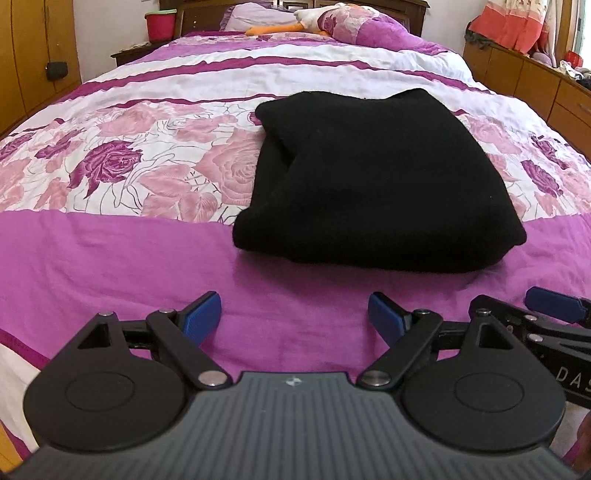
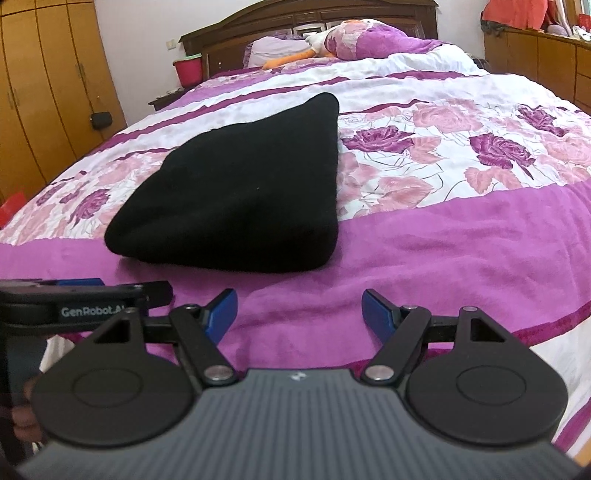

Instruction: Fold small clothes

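Observation:
A black knitted garment point(image 1: 373, 184) lies folded in a thick rectangular bundle on the purple floral bedspread point(image 1: 129, 258). It also shows in the right wrist view point(image 2: 240, 192), left of centre. My left gripper point(image 1: 294, 317) is open and empty, held above the bedspread a little short of the garment's near edge. My right gripper point(image 2: 300, 314) is open and empty, near the foot of the bed, with the garment ahead and to its left. The right gripper's side point(image 1: 554, 314) shows at the right edge of the left wrist view; the left gripper's side point(image 2: 85, 299) shows at the left of the right wrist view.
Pillows point(image 2: 369, 40) and an orange and white soft toy point(image 2: 295, 55) lie at the wooden headboard point(image 2: 306, 14). A red bucket point(image 2: 189, 68) stands on the nightstand. Wooden wardrobes point(image 2: 44, 92) line the left, low cabinets point(image 1: 535, 81) with clothes on top the right.

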`<state>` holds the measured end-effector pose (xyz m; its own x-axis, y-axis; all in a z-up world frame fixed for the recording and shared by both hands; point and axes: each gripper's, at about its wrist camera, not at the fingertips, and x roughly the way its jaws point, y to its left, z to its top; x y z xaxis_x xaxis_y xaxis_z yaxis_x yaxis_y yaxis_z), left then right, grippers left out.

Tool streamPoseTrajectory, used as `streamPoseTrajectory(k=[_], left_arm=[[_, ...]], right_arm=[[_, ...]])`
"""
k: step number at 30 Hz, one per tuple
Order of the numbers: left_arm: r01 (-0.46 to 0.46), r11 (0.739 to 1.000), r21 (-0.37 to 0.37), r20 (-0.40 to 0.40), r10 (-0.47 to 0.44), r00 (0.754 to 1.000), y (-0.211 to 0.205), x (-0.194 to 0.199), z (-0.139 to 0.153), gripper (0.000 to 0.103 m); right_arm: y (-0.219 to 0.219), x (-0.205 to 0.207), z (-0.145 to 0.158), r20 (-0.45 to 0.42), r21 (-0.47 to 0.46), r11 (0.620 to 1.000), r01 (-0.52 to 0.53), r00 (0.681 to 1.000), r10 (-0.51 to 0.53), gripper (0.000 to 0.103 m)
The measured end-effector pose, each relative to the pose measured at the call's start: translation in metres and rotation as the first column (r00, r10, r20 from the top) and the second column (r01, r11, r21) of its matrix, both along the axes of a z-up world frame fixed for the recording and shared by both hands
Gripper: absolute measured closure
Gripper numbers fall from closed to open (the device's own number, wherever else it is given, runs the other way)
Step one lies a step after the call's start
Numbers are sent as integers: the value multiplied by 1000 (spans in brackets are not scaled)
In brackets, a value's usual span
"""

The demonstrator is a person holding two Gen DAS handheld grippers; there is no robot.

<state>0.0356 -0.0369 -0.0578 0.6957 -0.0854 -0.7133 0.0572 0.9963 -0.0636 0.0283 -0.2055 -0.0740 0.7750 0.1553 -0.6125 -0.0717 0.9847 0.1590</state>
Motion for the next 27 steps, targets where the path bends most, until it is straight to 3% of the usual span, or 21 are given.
streamPoseTrajectory(k=[27], left_arm=[[11, 1000, 2, -7, -11, 1000, -1, 0, -3, 13]], right_arm=[[4, 1, 0, -1, 3, 1000, -6, 1000, 6, 27]])
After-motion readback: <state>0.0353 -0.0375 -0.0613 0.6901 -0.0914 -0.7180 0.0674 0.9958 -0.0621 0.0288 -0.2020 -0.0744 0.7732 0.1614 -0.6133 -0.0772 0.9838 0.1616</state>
